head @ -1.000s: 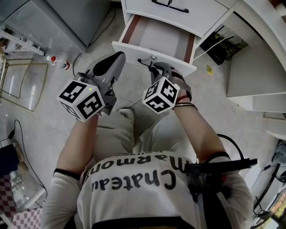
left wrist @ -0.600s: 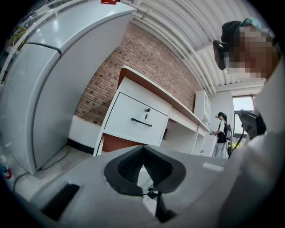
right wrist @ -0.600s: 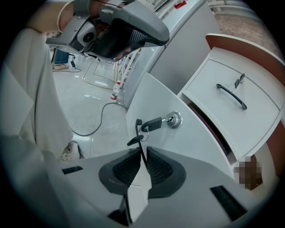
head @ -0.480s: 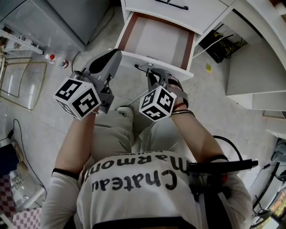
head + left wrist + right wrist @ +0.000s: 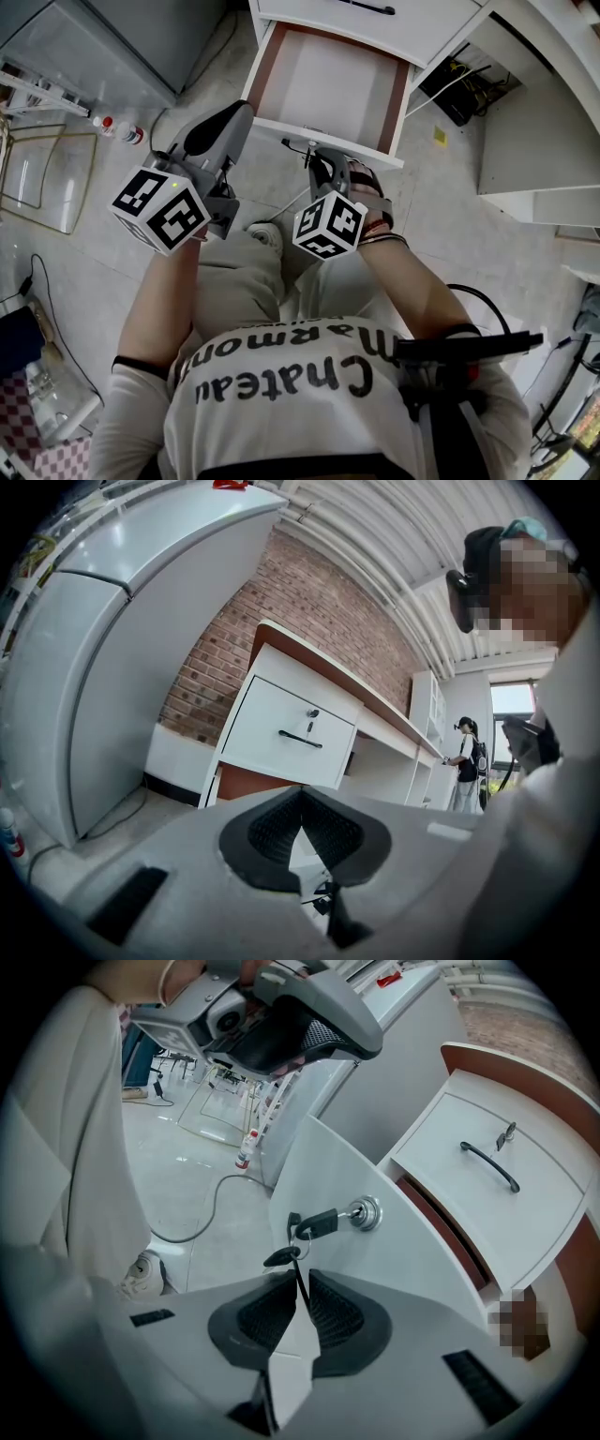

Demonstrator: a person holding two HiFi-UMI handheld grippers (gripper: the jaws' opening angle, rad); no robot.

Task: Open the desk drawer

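The desk's lower drawer point(image 5: 328, 84) stands pulled out, its bare inside showing in the head view. My right gripper point(image 5: 319, 157) is at the drawer's white front panel point(image 5: 319, 1171), shut on the thin dark handle point(image 5: 301, 1290) that runs between its pads. A key point(image 5: 319, 1222) hangs in the front's lock point(image 5: 366, 1213) just above. The upper drawer point(image 5: 487, 1199), with its black handle point(image 5: 489, 1166), is closed. My left gripper point(image 5: 236, 114) hovers shut and holds nothing, left of the drawer front; it also shows as the left gripper point(image 5: 302, 797) before the desk.
A tall white fridge point(image 5: 94, 667) stands left of the desk. A small bottle point(image 5: 127, 134), a cable and a glass-and-metal frame point(image 5: 47, 178) lie on the tiled floor at left. My shoe point(image 5: 265, 236) is below the grippers. Cables fill the desk's knee space point(image 5: 459, 89).
The lower drawer has come further out of the desk, and my right gripper has moved back toward me with its handle. The left gripper has barely shifted.
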